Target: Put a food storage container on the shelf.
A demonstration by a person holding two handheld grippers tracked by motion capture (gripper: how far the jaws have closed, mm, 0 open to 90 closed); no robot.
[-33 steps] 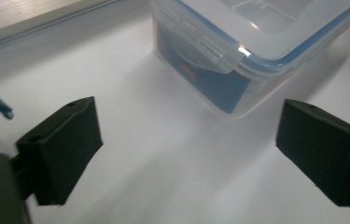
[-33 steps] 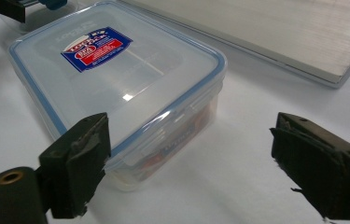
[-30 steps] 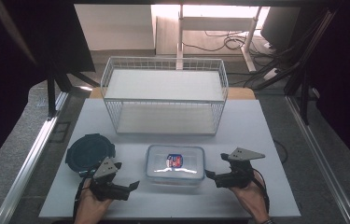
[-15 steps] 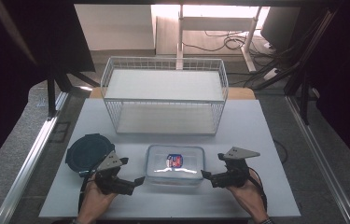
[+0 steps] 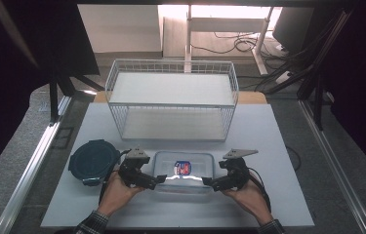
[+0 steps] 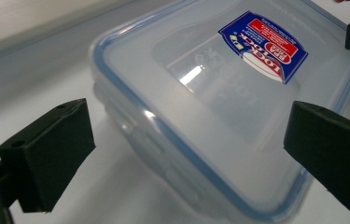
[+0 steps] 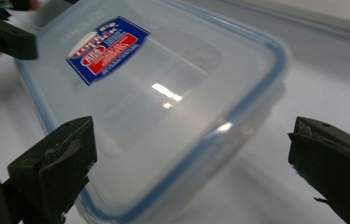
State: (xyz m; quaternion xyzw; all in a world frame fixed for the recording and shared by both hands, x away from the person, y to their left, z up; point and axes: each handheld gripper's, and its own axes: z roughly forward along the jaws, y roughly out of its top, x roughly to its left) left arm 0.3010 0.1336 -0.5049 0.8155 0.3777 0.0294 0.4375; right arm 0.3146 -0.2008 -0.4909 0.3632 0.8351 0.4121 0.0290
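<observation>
High view: I have the left claw (image 5: 160, 179) and right claw (image 5: 207, 183) gaping wide at either end of the clear container (image 5: 183, 169) — touching nothing — which rests on the white surface (image 5: 268, 146); right claw just opened further; wire basket (image 5: 171, 100) beyond.

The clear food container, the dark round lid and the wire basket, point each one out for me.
clear food container (image 5: 184, 168): high view, on its lid by the label.
dark round lid (image 5: 92, 160): high view, on its top face.
wire basket (image 5: 171, 105): high view, on its front top rim.
</observation>
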